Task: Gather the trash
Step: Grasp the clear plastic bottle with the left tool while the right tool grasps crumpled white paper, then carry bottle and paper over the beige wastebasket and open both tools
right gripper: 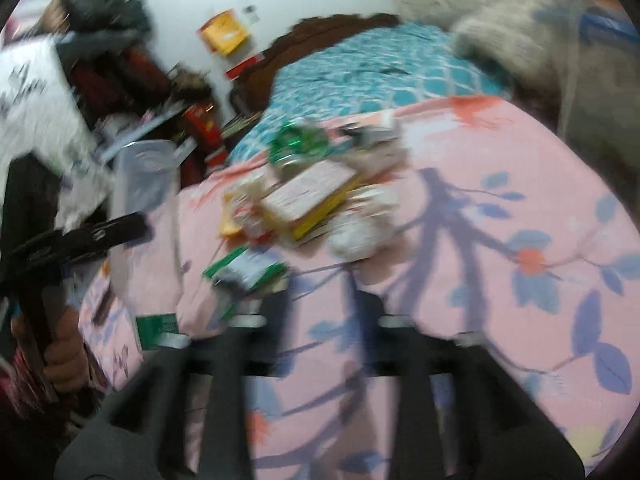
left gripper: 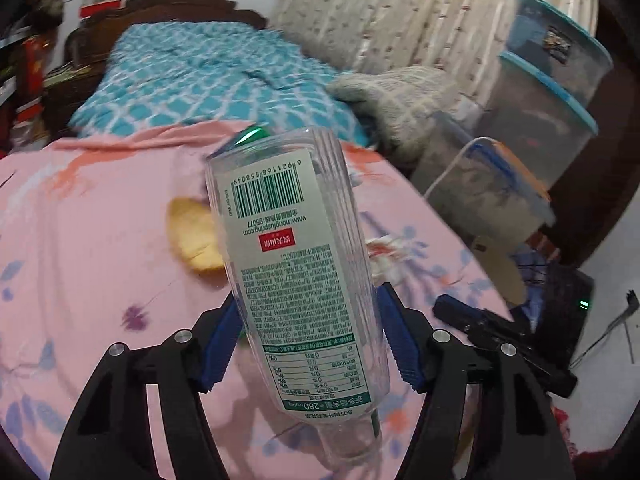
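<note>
1. The left gripper (left gripper: 308,344) holds a clear plastic bottle (left gripper: 296,264) between its blue fingers (left gripper: 219,344), above the pink floral bed cover (left gripper: 92,248).
2. The right gripper (right gripper: 320,312) is badly blurred; I cannot tell how its fingers stand.
3. A pile of trash (right gripper: 312,196) lies on the bed ahead of it, including a yellow-edged box (right gripper: 316,200) and a green packet (right gripper: 248,268).

left tool (left gripper: 308,344) grips a clear plastic bottle (left gripper: 296,248) above the pink bedsheet (left gripper: 100,240).
</note>
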